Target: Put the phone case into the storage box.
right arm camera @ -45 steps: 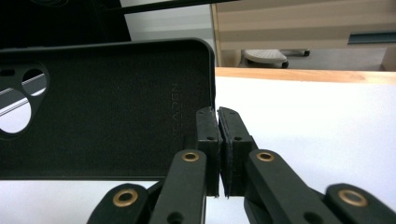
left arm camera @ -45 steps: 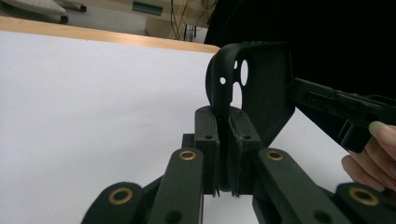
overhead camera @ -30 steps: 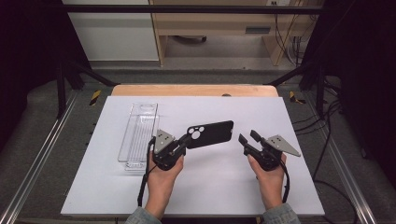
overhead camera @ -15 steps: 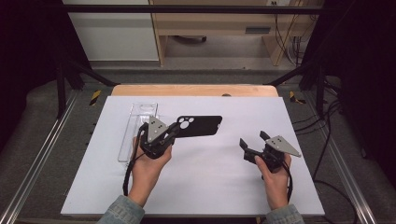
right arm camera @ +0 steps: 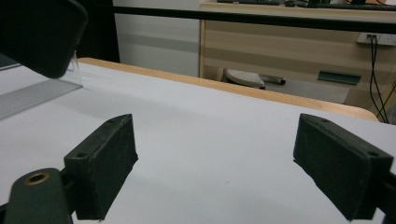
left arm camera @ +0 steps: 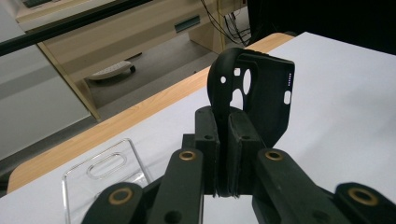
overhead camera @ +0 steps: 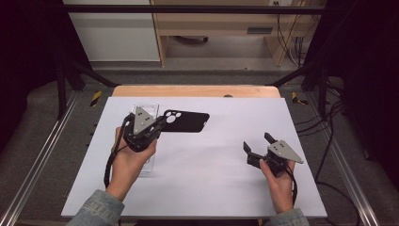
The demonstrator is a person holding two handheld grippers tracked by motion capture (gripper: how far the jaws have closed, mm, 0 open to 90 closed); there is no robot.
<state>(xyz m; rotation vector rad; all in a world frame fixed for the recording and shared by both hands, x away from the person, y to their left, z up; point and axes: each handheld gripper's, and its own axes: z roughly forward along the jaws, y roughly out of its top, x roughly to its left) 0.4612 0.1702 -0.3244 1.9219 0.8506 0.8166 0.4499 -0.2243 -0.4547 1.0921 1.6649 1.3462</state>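
Since a second ago the left gripper (overhead camera: 159, 125) has lifted the black phone case (overhead camera: 186, 121) off the table (overhead camera: 211, 188) toward the clear case (left arm camera: 105, 170); its jaws clench the case's edge. The right gripper (overhead camera: 256, 148), near the table's right side, has just spread its jaws wide, nothing between them.

clear case (overhead camera: 145, 141) mostly hidden under left hand (overhead camera: 128, 165), black case (right arm camera: 39, 32) cut off by frame corner
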